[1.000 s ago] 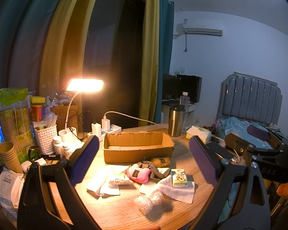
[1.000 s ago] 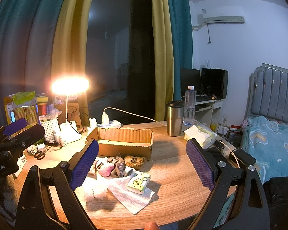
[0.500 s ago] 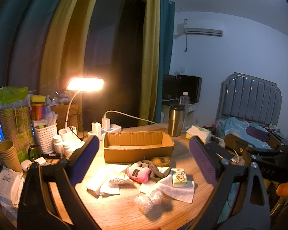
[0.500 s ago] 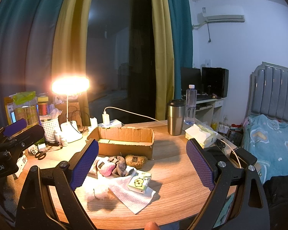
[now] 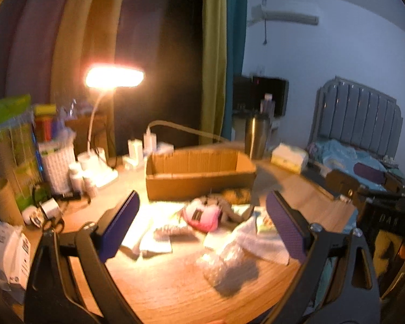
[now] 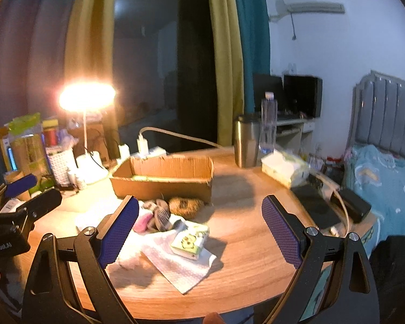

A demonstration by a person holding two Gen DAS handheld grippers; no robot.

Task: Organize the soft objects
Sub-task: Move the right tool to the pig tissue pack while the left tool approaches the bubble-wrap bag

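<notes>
Soft pile on table (image 6: pixel 245 256), in front of box (image 6: pixel 162 181).
Pink plush (image 5: pixel 202 214), towel (image 6: pixel 175 259) and tissue pack (image 6: pixel 190 240) heaped together; left claw (image 5: pixel 202 232) and right claw (image 6: pixel 199 232) both spread wide above, holding nothing, touching nothing.

**Soft things heaped before the open box**

An open cardboard box (image 6: pixel 163 179) stands at mid-table. Just near of it lie a pink plush (image 5: pixel 202 216), a grey striped soft toy (image 6: pixel 162 216) and a brown fuzzy piece (image 6: pixel 186 205), beside a white cloth (image 6: pixel 175 264) bearing a tissue pack (image 6: pixel 190 241).
</notes>
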